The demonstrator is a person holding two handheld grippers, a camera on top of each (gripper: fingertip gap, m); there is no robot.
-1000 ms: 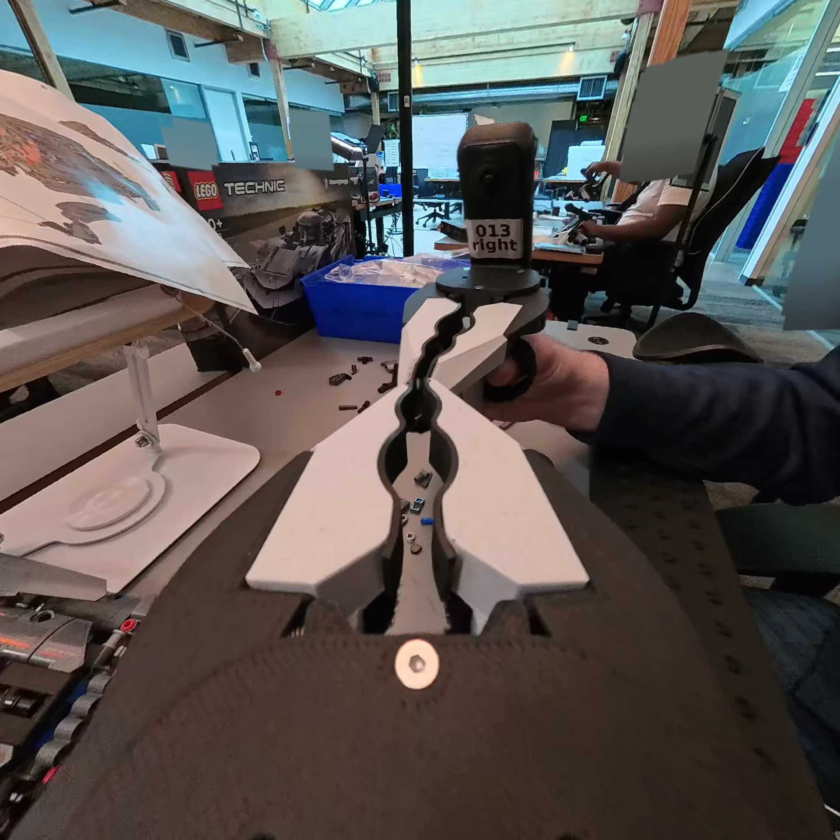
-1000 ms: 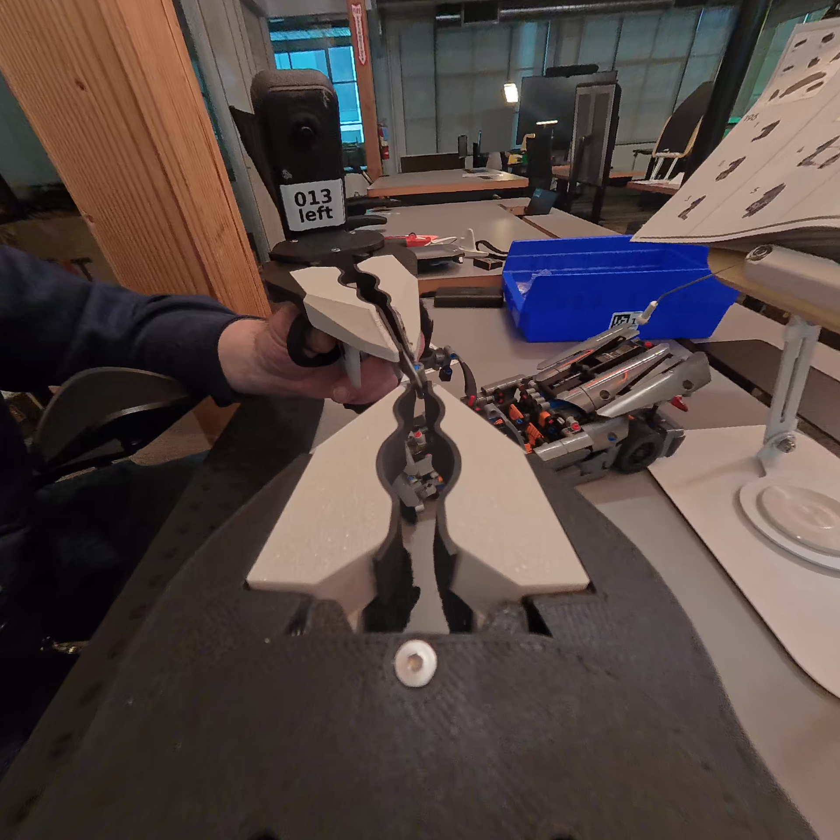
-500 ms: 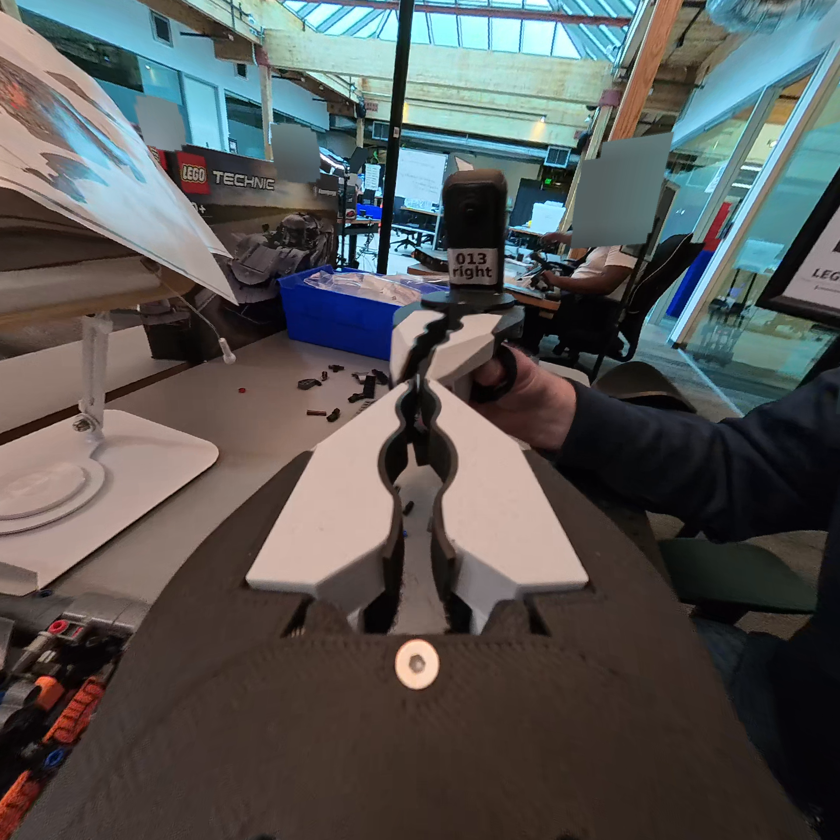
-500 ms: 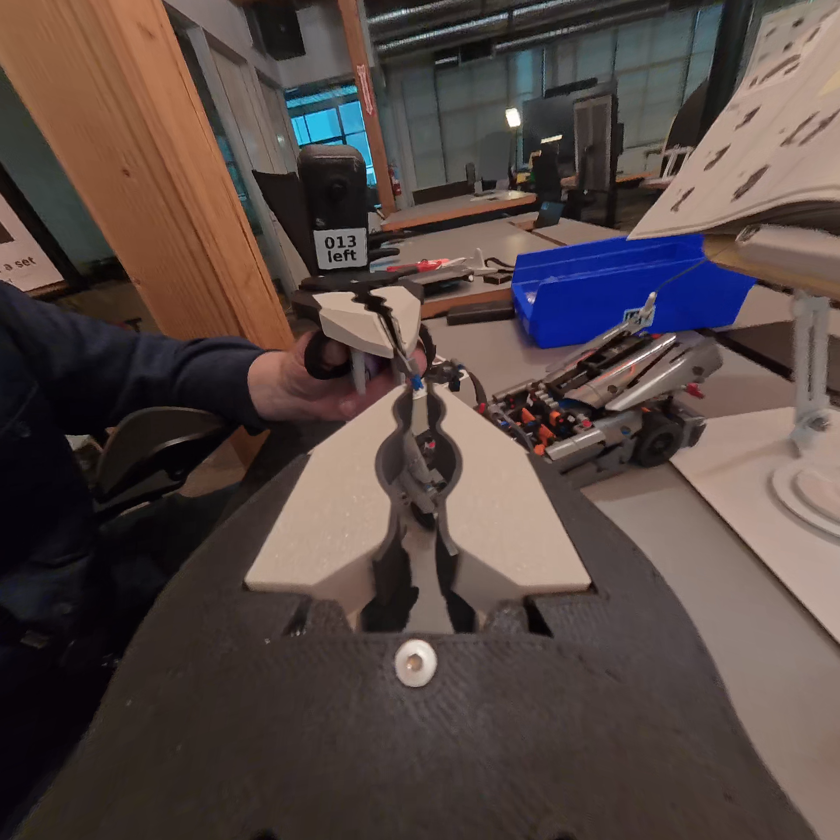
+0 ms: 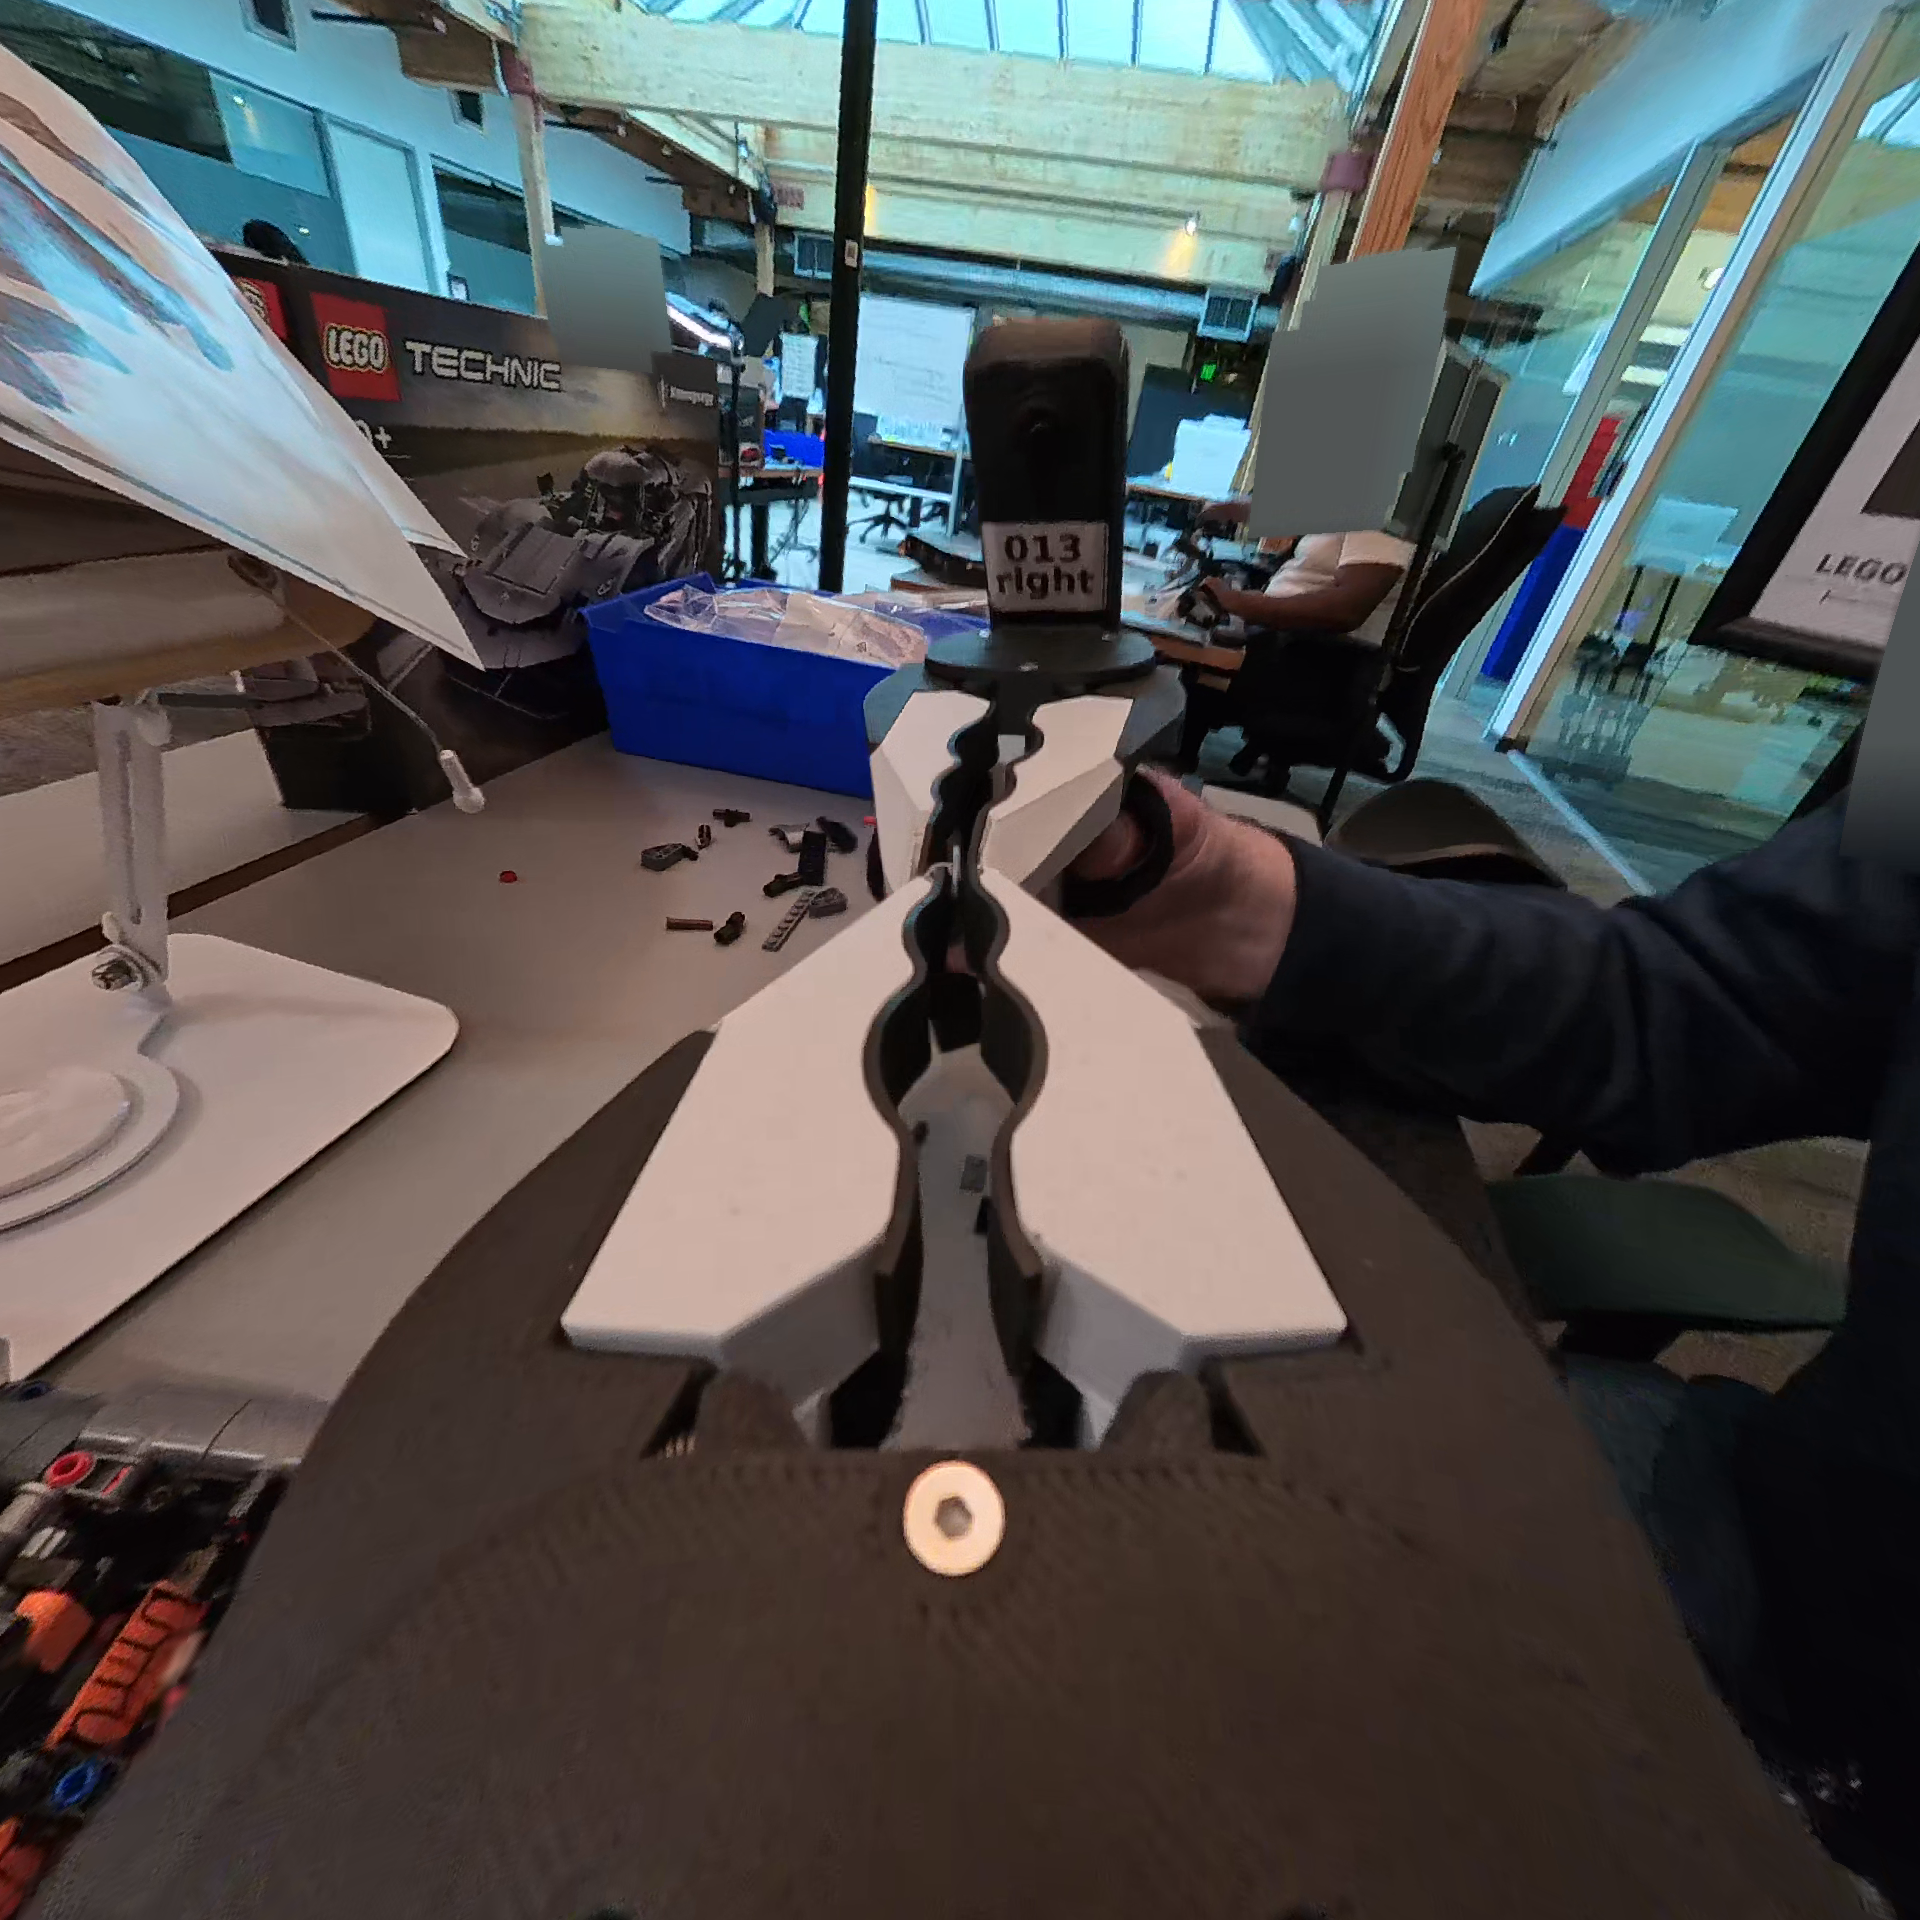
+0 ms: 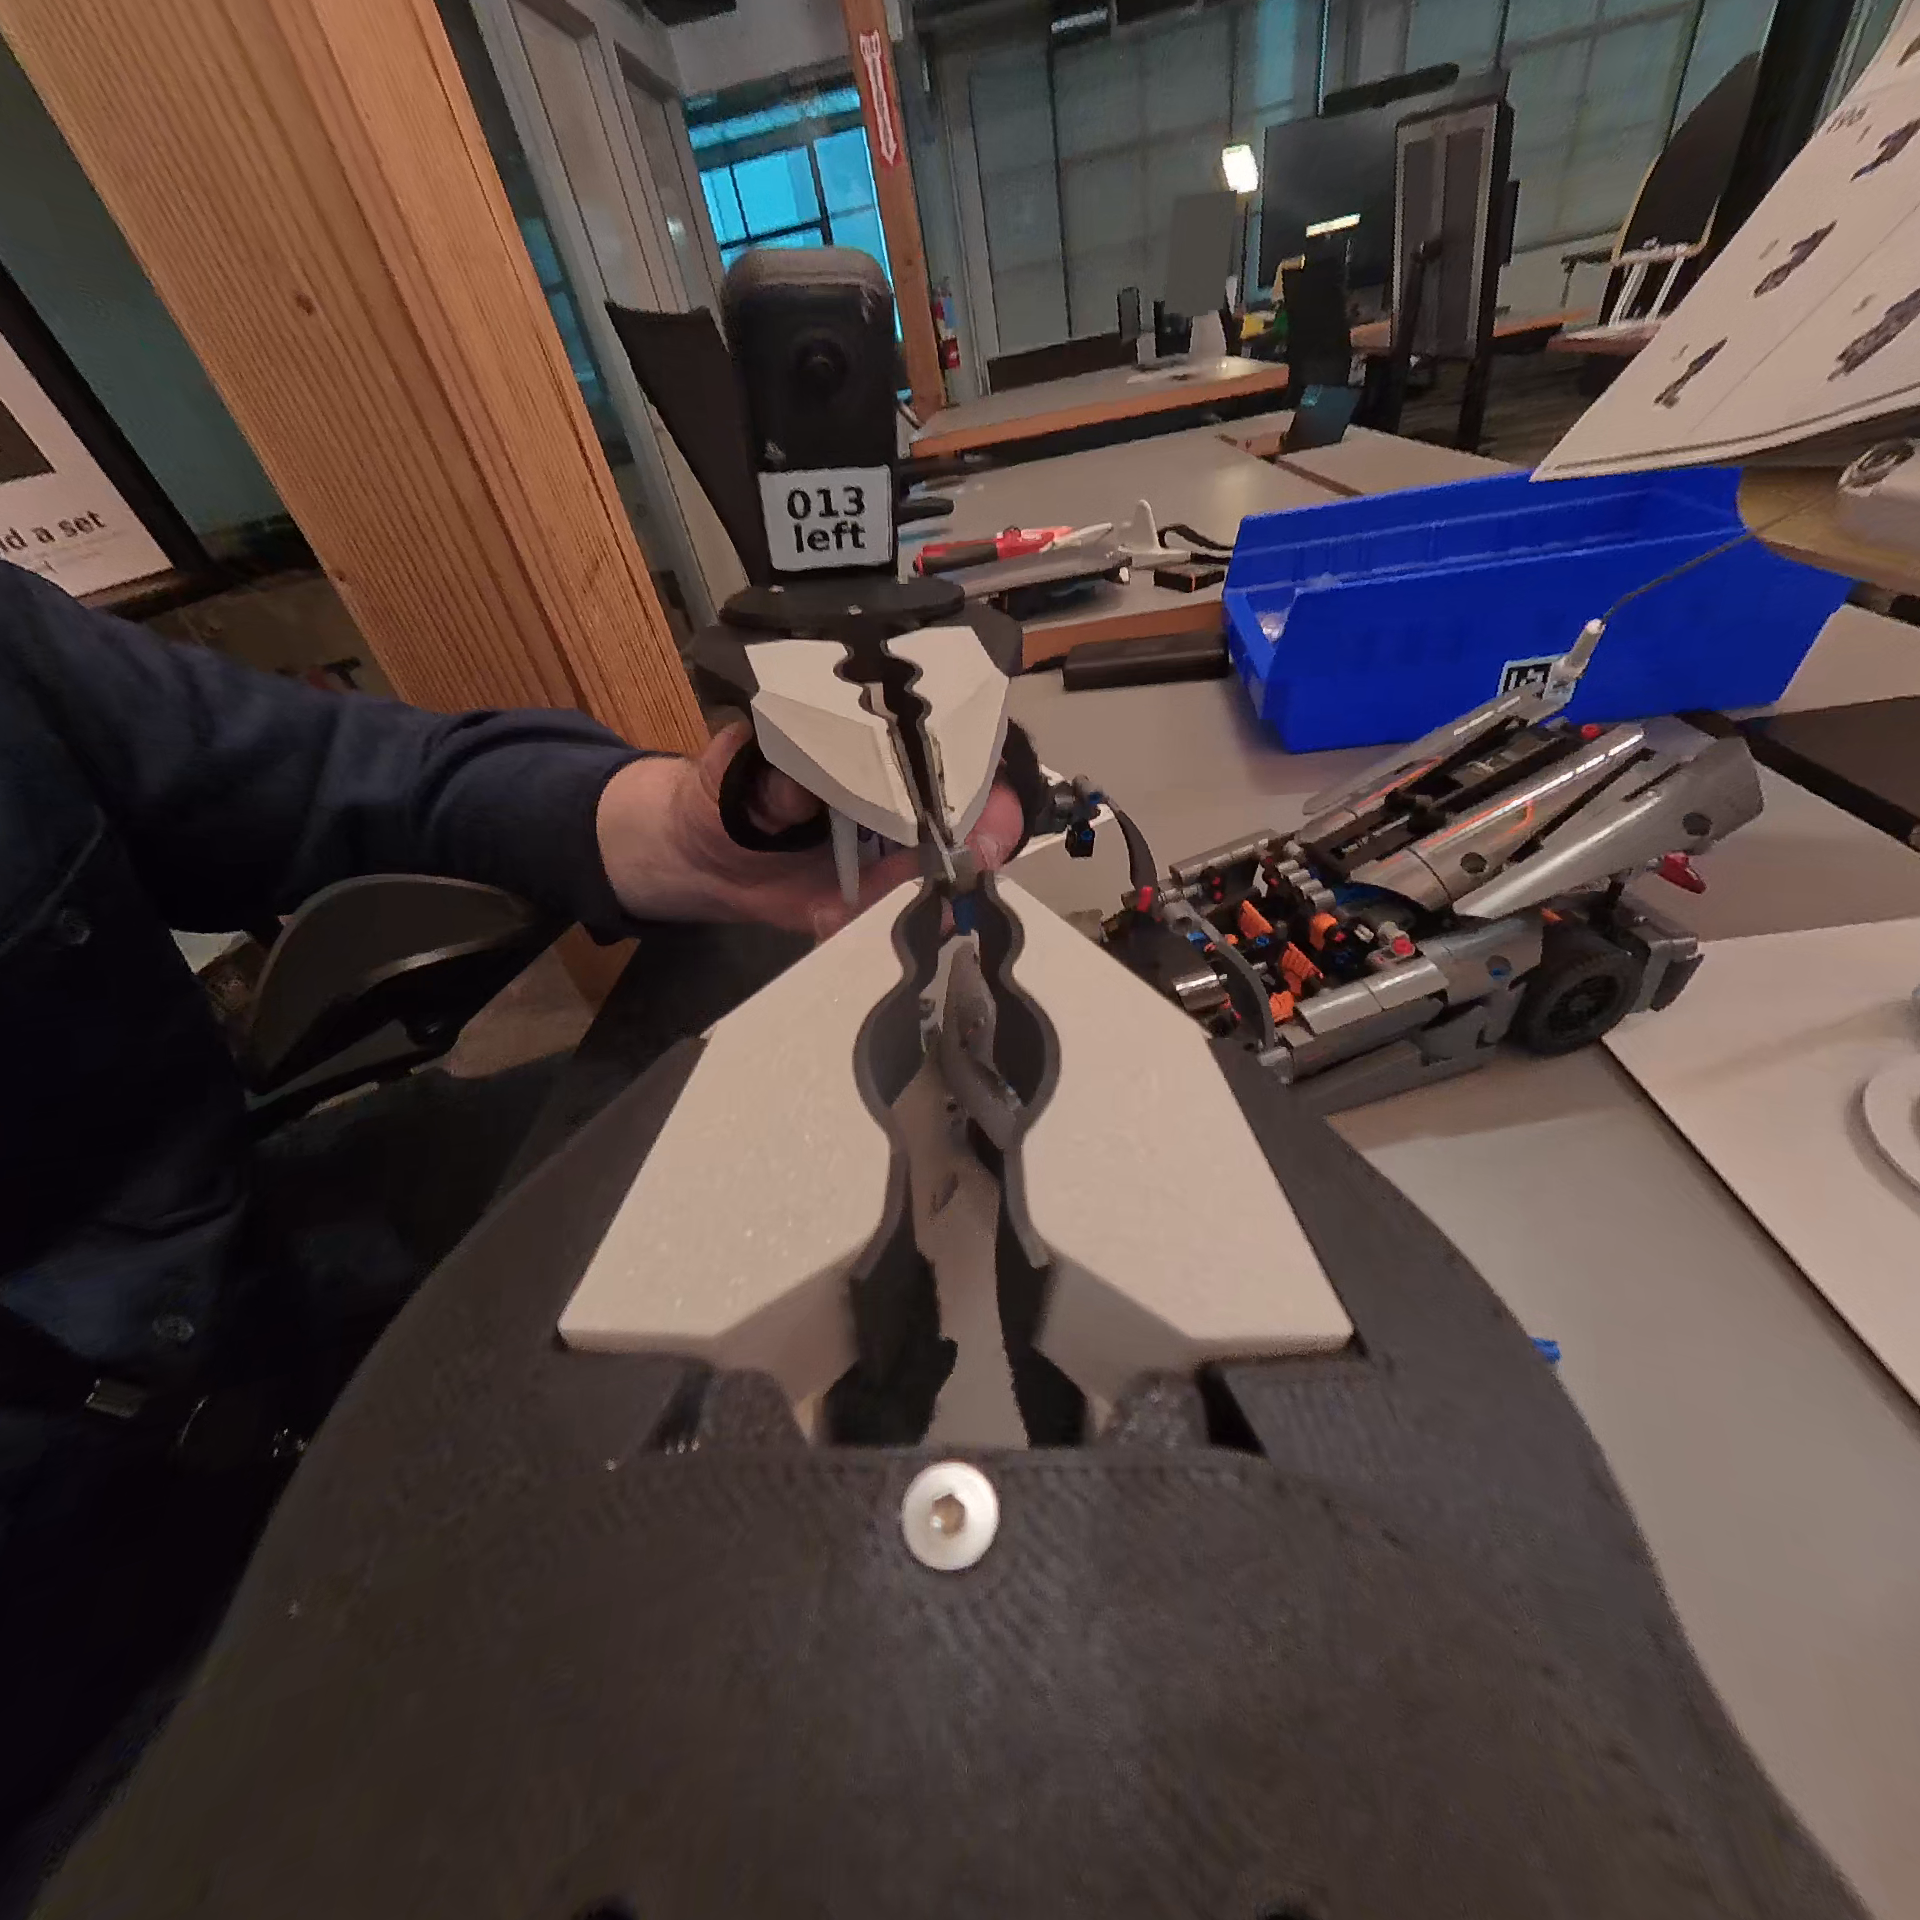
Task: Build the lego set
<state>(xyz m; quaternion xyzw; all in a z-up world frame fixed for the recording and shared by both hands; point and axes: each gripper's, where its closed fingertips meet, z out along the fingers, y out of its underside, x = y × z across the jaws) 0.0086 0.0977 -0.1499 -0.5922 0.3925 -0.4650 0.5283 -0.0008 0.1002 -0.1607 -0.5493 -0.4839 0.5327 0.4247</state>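
Fingers [image 6: 1143, 1122] of my right gripper [image 6: 951, 904] clamped on grey Technic sub-assembly [image 6: 971, 1039], frame centre; left gripper [image 5: 951, 894] pinches its far tip. Judge it light, rigid, pop-apart joints; grip beams. Car model [image 6: 1455, 914] right.

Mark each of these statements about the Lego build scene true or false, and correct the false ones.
1. The two grippers meet tip to tip above the table. True: the left gripper and the right gripper face each other with tips nearly touching.
2. The right gripper holds a grey Lego piece with a blue pin. True: the grey piece sits between its closed jaws.
3. The part-built car stands inside the blue bin. False: the car stands on the table, in front of the blue bin.
4. The loose small parts are piled on the white stand base. False: the loose parts lie scattered on the bare table beyond the white stand base.
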